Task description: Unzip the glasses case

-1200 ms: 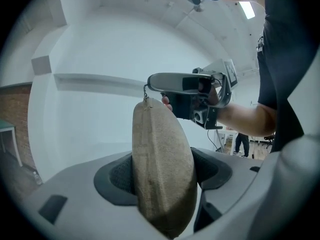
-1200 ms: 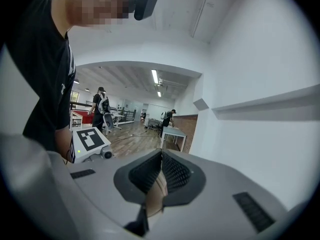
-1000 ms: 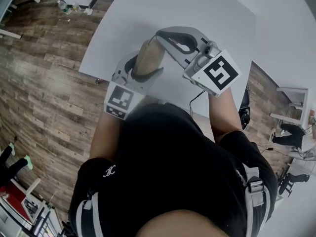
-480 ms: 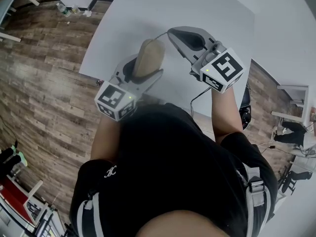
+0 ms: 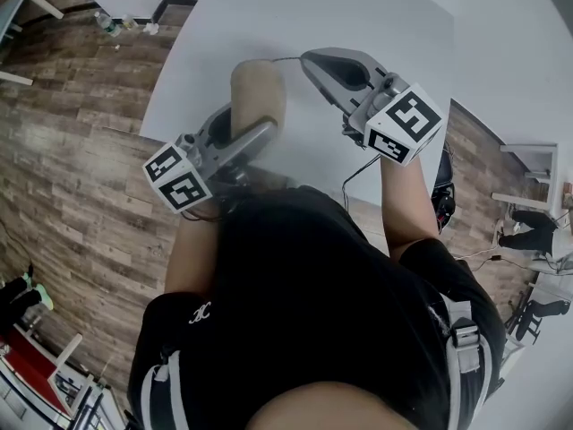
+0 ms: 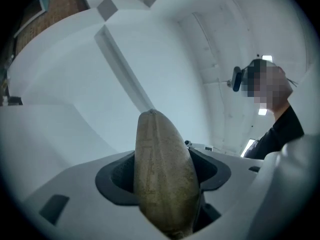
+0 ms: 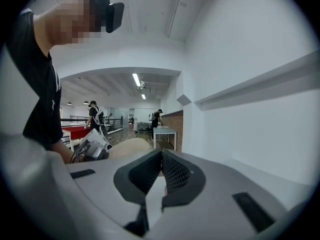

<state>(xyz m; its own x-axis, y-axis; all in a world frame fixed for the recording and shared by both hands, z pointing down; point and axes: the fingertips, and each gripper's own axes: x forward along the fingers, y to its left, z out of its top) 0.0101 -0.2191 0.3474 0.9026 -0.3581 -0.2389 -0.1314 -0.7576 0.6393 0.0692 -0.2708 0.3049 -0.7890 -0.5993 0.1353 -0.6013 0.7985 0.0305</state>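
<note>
the left claw (image 5: pixel 249 122) is clamped on the lower part of the tan glasses case (image 5: pixel 258 92), one jaw on each long side, and the case rises past the jaws with its rounded top end pointing away from the person. in the left gripper view the case (image 6: pixel 160 154) fills the gap of that claw (image 6: pixel 165 178), standing upright with its seam running up the middle. the case is held in the air over the near edge of the white surface (image 5: pixel 322 16), not resting on it

the left gripper slants from lower left to upper right, its marker cube (image 5: pixel 176 179) nearest the body and the left forearm (image 5: pixel 192 249) coming straight up under it. the right forearm (image 5: pixel 407 204) reaches forward on the other side, and its gripper turns inward, marker cube (image 5: pixel 403 122) at the back and the long jaws pointing left toward the case's top end

the right claw (image 5: pixel 309 61) sits just beside that top end; a thin dark strand runs between the case's tip and the jaw tips. in the right gripper view the jaws of this claw (image 7: pixel 161 151) are pressed together at their tips, with the case (image 7: pixel 127 146) just behind them. whether the strand is pinched there is too small to tell

wood-plank floor (image 5: pixel 81 115) lies to the left of the surface
</note>
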